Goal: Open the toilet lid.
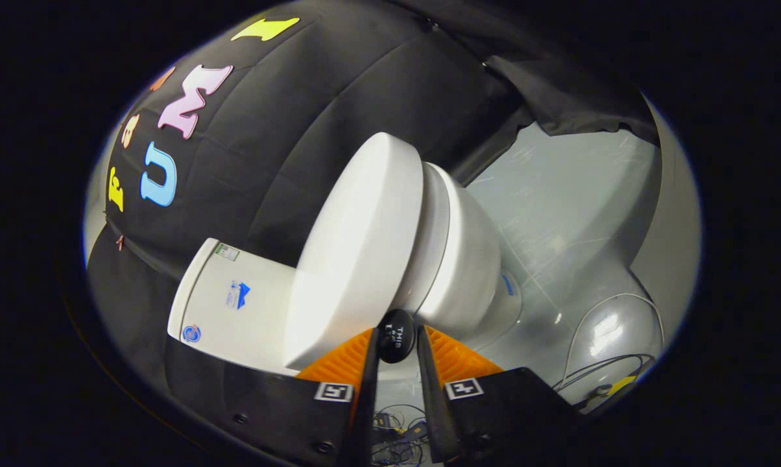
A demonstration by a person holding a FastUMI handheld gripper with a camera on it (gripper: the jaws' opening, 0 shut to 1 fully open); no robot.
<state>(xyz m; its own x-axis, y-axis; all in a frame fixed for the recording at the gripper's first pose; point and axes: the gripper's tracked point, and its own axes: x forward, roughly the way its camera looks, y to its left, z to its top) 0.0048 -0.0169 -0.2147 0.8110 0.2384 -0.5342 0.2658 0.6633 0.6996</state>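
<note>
Jaws nearly closed, pinching a small dark oval tab at the toilet lid edge. Lid partly raised off the seat and bowl, tank behind. Best kept firmly pinched, swung in an arc about the hinge toward the tank, without twisting or yanking.

Gripper rolled hard to one side, so scene ahead sits tilted. Two fingers run forward side by side, narrow gap between them, ribbed inner pads facing each other. Small dark knob sits between fingertips, both pads pressed against its sides. Square marker on each finger base. Finger bodies widen toward camera. Holder's hand out of sight behind camera.
</note>
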